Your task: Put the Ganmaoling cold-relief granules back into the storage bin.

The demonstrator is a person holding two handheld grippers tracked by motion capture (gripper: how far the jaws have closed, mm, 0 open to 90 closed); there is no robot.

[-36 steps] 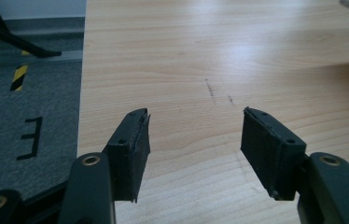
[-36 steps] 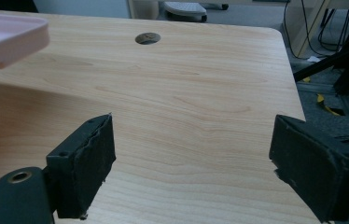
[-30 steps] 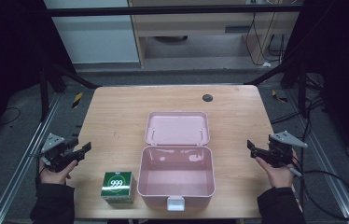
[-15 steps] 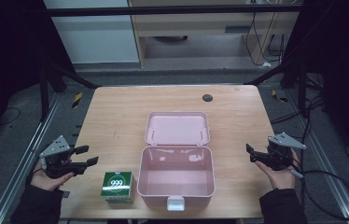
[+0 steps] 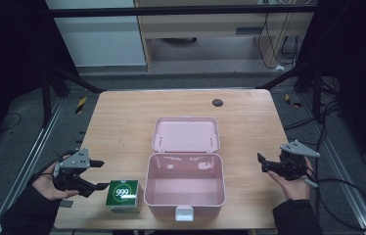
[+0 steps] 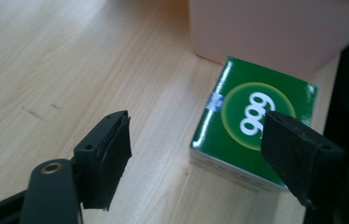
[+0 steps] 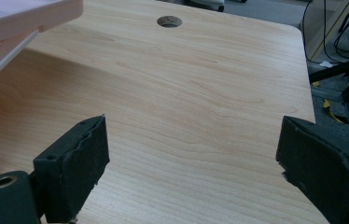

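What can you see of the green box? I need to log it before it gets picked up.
The green box is a small glossy carton, apparently cardboard, with "999" in white on a lighter green disc atop. It lies flat and closed near the table's front edge, just left of the open pink case. The left gripper is open beside it, not gripping it.

Pink box (image 5: 185, 188) sitting open mid-table (image 5: 122, 127), lid (image 5: 186, 134) lying back flat. Green carton (image 5: 124, 193) (white "999" on top) standing just beside the box's front-left corner. Dark hole (image 5: 217, 102) showing near the far edge.
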